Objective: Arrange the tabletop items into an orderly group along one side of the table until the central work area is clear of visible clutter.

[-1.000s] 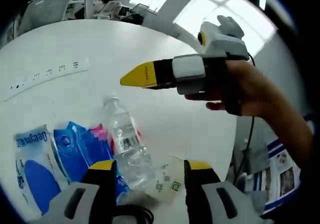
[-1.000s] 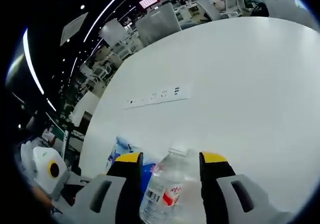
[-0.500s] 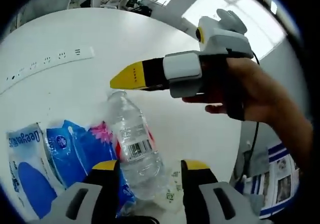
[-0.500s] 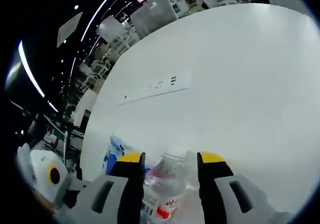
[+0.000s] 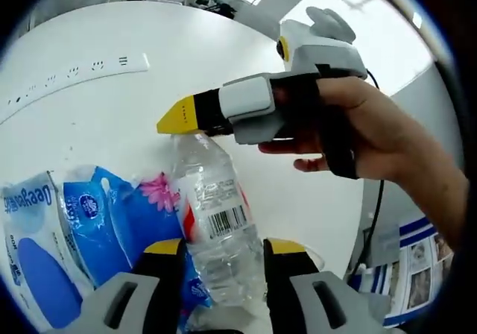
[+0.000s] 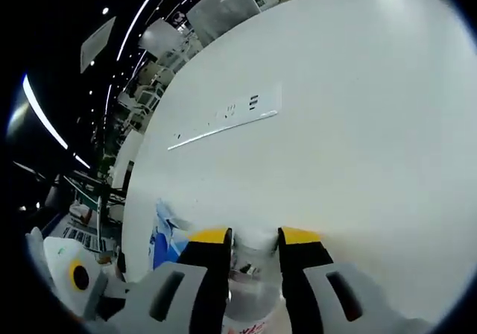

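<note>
Right tongs (image 6: 253, 237), yellow-tipped, are clamped on the cap end of a clear water bottle (image 5: 216, 222) lying on the white counter (image 6: 358, 125). Left tongs (image 5: 216, 248) stand open astride the bottle's lower body. Blue tissue packs (image 5: 82, 229) lie just beside it; a power strip (image 6: 223, 118) sits well apart.

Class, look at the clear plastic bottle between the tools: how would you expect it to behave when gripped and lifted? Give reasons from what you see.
The clear plastic bottle looks thin-walled and ribbed, so it may dent under a hard squeeze. Its round, smooth body suggests it could slip or roll if released on the white table. The right tool sits narrowly around its cap end, so the body may swing.
</note>
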